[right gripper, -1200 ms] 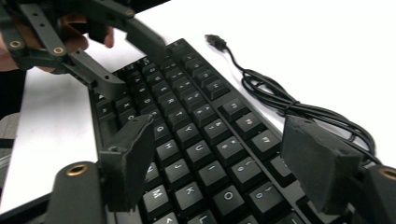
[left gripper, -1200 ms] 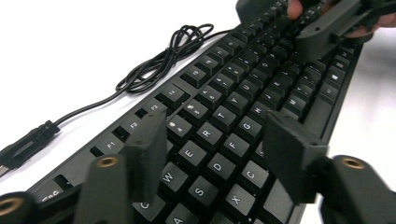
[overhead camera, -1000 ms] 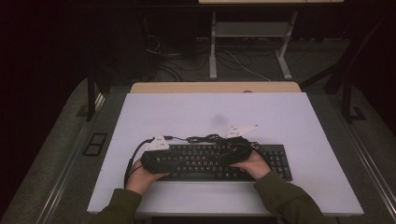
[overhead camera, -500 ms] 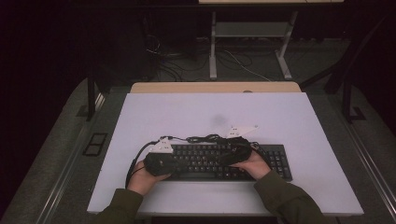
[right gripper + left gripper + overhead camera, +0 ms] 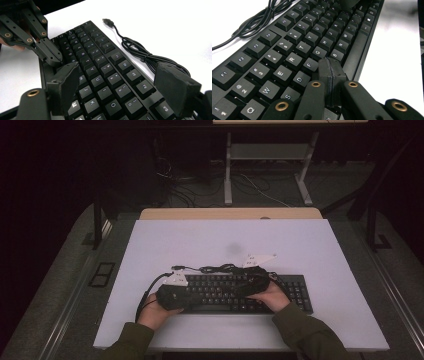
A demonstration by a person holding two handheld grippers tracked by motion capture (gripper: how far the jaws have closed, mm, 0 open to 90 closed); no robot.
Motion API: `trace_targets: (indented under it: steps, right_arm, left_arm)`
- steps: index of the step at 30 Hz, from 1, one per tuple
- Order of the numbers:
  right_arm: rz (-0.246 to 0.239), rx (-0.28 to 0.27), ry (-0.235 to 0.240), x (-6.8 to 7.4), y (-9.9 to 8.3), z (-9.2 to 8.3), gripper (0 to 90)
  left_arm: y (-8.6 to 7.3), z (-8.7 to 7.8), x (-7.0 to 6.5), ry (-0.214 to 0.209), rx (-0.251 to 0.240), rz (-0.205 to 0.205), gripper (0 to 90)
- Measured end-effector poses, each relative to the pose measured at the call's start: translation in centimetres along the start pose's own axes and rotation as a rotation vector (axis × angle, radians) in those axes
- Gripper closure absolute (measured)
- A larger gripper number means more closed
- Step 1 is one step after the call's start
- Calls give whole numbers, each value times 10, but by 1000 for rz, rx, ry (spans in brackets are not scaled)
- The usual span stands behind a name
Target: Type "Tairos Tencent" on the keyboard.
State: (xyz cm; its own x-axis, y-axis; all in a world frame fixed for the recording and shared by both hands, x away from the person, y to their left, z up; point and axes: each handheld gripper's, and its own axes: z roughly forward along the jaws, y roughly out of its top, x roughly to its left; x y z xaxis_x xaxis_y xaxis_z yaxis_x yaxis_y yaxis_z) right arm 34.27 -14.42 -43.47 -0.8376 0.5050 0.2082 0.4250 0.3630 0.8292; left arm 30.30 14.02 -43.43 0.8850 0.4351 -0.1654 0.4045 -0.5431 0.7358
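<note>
Keyboard lies flat on the white table, toward my near edge. Its long axis runs 9 to 3 o'clock in the high view, with the number pad at the 3 o'clock end and the space-bar row toward me at 6. Its cable sits bundled on the table just past the far edge of the keyboard, at about 12 o'clock from its middle, with the USB plug lying loose on the table.

My left gripper is closed: the two pads are pressed together with nothing between them, tips just above the F/G/V keys, pointing along the key rows. My right gripper is open, jaws spread wide over the right-hand letter and number keys, gripping nothing. In the right gripper view the closed left gripper faces it from the far end.

Against the frames from a second ago: keyboard and cable unchanged in place; my left hand has moved a little toward the keyboard's middle.

No containers on the table.
</note>
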Motion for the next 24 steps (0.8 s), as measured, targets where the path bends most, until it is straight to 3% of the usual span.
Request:
trace_targets:
  steps: [16, 24]
  right_arm:
    - [-3, 0, 0, 1, 0, 1, 201]
    - [6, 0, -1, 0, 0, 0, 201]
  left_arm:
    - [0, 1, 0, -3, 10, 0, 892]
    - [2, -2, -1, 7, -12, 6, 893]
